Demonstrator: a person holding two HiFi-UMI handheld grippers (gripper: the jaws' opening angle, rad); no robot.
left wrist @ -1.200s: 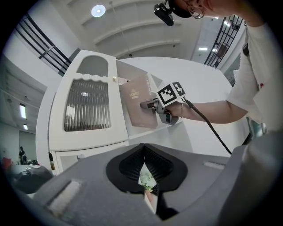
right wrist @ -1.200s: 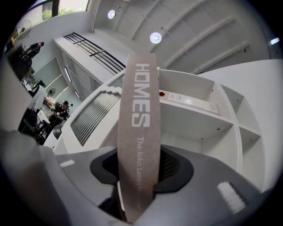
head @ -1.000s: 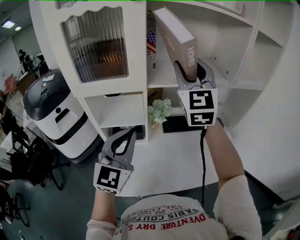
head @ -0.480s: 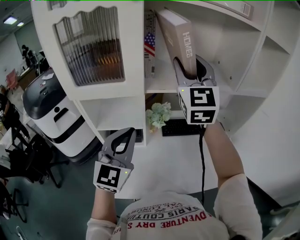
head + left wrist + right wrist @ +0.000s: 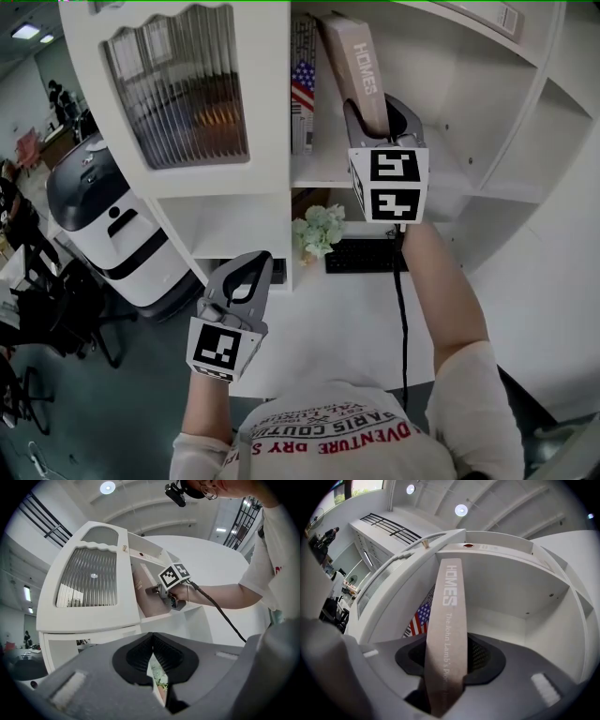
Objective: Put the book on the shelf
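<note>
The book is tan, with HOMES printed down its spine. It stands nearly upright inside a white shelf compartment, just right of a flag-covered book. My right gripper is raised into that compartment and shut on the book's lower end, one jaw on each cover. In the right gripper view the spine runs up from between the jaws of the right gripper. My left gripper hangs low in front of the desk, shut and empty. In the left gripper view, the left gripper points up at the shelf.
A cabinet door with ribbed glass is left of the compartment. Below are a small plant, a black keyboard and the white desk top. A white machine with a black top stands on the floor at left.
My right gripper has carried the book left and tipped it more upright, closer to the flag-covered book. The left gripper has barely moved.
</note>
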